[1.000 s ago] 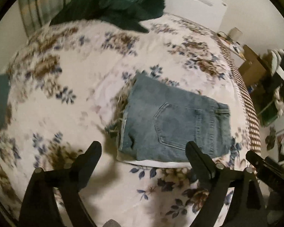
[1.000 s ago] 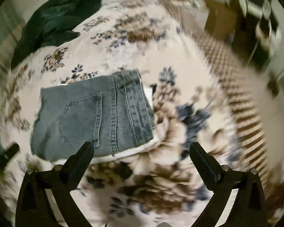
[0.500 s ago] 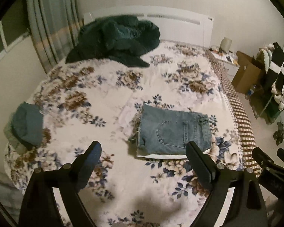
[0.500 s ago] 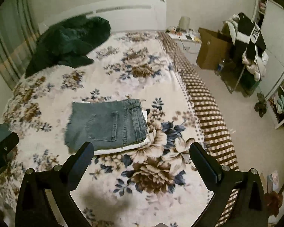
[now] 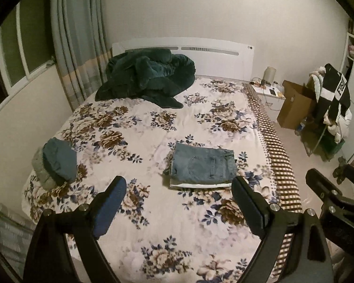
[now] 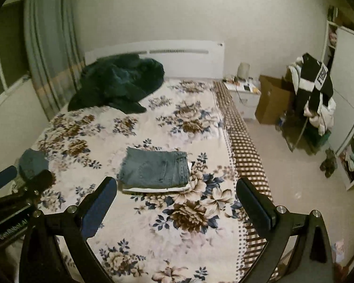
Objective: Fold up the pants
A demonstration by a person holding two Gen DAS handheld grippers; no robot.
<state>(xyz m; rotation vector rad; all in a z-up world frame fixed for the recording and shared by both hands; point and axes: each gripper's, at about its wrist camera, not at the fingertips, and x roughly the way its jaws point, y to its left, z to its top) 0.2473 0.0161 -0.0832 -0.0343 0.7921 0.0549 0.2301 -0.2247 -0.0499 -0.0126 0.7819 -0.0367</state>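
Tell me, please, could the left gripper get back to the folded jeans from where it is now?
Probably yes: the left gripper is open and empty, the folded jeans lie ahead on the bedspread, and nothing stands between them.

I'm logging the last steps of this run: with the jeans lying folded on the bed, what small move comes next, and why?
Probably none but holding clear: the folded blue denim jeans lie in a neat rectangle on the floral bedspread, and the left gripper and right gripper hang open, empty, away from them.
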